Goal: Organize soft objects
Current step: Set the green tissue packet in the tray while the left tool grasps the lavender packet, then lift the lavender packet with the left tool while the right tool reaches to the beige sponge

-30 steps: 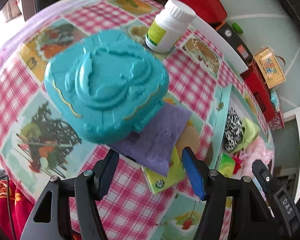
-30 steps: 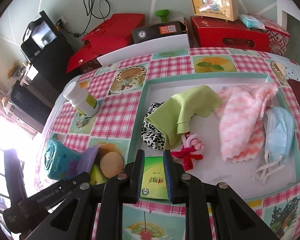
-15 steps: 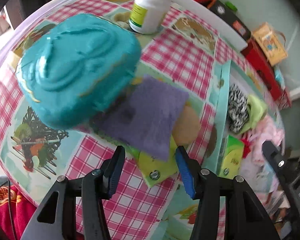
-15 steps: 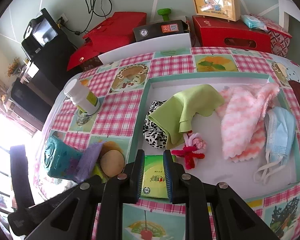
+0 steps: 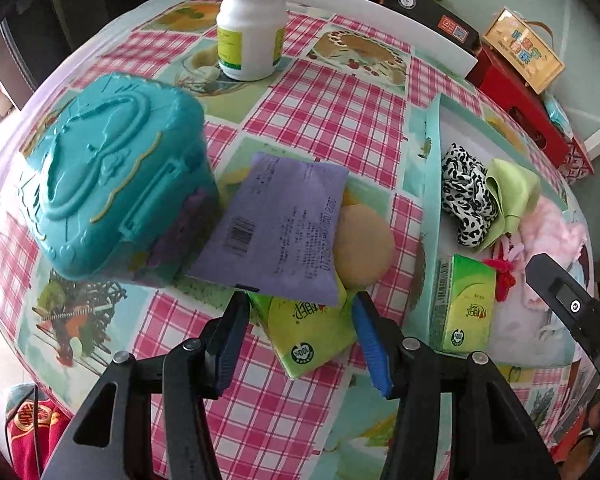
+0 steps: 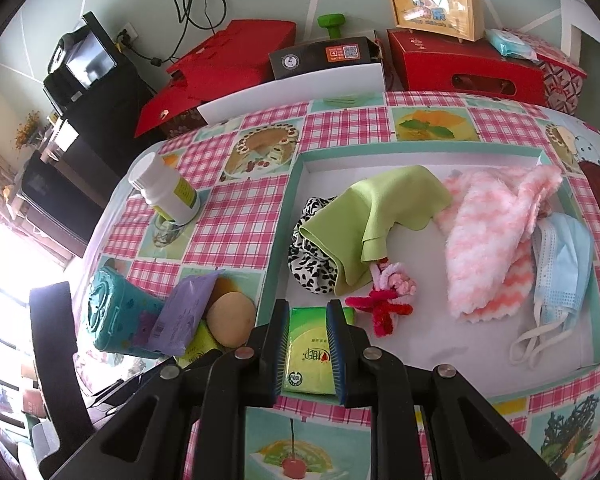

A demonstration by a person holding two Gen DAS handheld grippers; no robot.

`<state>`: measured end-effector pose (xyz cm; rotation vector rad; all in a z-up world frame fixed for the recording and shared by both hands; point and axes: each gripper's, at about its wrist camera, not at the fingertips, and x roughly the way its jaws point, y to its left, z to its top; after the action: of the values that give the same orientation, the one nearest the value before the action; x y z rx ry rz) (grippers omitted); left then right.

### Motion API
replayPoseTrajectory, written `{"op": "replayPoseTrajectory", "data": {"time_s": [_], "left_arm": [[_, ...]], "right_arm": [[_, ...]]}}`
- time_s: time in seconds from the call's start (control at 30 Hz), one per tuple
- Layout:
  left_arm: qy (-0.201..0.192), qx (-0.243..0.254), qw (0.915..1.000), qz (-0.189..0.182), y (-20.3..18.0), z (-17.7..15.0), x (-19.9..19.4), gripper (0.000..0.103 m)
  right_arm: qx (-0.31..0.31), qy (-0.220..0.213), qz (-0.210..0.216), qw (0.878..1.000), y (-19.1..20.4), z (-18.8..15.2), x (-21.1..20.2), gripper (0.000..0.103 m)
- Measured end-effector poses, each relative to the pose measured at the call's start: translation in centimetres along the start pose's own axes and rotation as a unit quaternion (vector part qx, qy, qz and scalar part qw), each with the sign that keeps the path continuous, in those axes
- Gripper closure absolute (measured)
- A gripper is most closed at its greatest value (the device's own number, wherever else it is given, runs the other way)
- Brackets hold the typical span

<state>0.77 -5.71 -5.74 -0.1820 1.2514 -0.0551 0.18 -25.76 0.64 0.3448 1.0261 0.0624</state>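
Tabletop: checked pink cloth with food pictures (image 6: 236, 232), red boxes and a dark cabinet behind it in the upper frame.
Tray: shallow teal-rimmed tray (image 6: 296, 200), right of centre in the right wrist view, serving as the collecting place for soft things.
Tray contents: green cloth (image 6: 372, 216) over a leopard-print fabric (image 6: 312, 272), pink fluffy towel (image 6: 492, 240), blue face masks (image 6: 560, 264), red and pink yarn piece (image 6: 384, 300).
Right gripper (image 6: 308, 354): fingers clamped on a green tissue pack (image 6: 309, 354) at the tray's lower left corner, seemingly being set inside.
Left gripper (image 5: 298, 340): fingers apart, straddling a second green tissue pack (image 5: 312, 336), likely the next pickup.
Leftover pile: purple packet (image 5: 276, 232) lies on that pack and leans on the teal plastic case (image 5: 112, 184); tan round sponge (image 5: 364, 246) beside it.
Hard item: white pill bottle (image 5: 254, 24), upper frame, apart from the pile.
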Motion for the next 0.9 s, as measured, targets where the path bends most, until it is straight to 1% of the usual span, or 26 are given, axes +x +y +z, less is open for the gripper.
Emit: {"op": "replayPoseTrajectory", "data": {"time_s": [0.23,0.37,0.5,0.63,0.7,0.77,0.83,0.9], "left_arm": [[0.017,-0.023,0.9994,-0.021,0.5,0.1,0.8,0.044],[0.020,-0.017,0.9994,-0.021,0.1,-0.1,1.0,0.042],[0.016,-0.006,0.9998,-0.009,-0.1,-0.2,0.9,0.042],[0.020,0.002,0.9998,-0.009,-0.5,-0.1,1.2,0.045],[0.030,0.004,0.9993,-0.021,-0.5,-0.3,1.1,0.045],[0.043,0.003,0.9979,-0.048,-0.2,-1.1,0.5,0.045],[0.042,0.008,0.9969,-0.066,-0.3,-1.6,-0.4,0.046],[0.033,0.017,0.9962,-0.078,-0.7,-1.9,-1.8,0.046]], "right_arm": [[0.000,0.001,0.000,1.000,0.1,-0.1,0.1,0.082],[-0.001,0.002,0.000,1.000,0.1,-0.1,0.1,0.082],[-0.003,0.004,0.000,1.000,0.2,-0.1,0.2,0.082],[-0.005,0.006,0.000,1.000,0.3,-0.2,0.3,0.082],[-0.004,0.006,0.000,1.000,0.2,-0.1,0.3,0.082],[-0.001,0.004,0.001,1.000,0.0,-0.1,0.2,0.082],[0.003,0.003,0.001,1.000,-0.2,-0.1,0.1,0.082],[0.006,0.000,0.002,1.000,-0.5,0.0,-0.1,0.082]]}}
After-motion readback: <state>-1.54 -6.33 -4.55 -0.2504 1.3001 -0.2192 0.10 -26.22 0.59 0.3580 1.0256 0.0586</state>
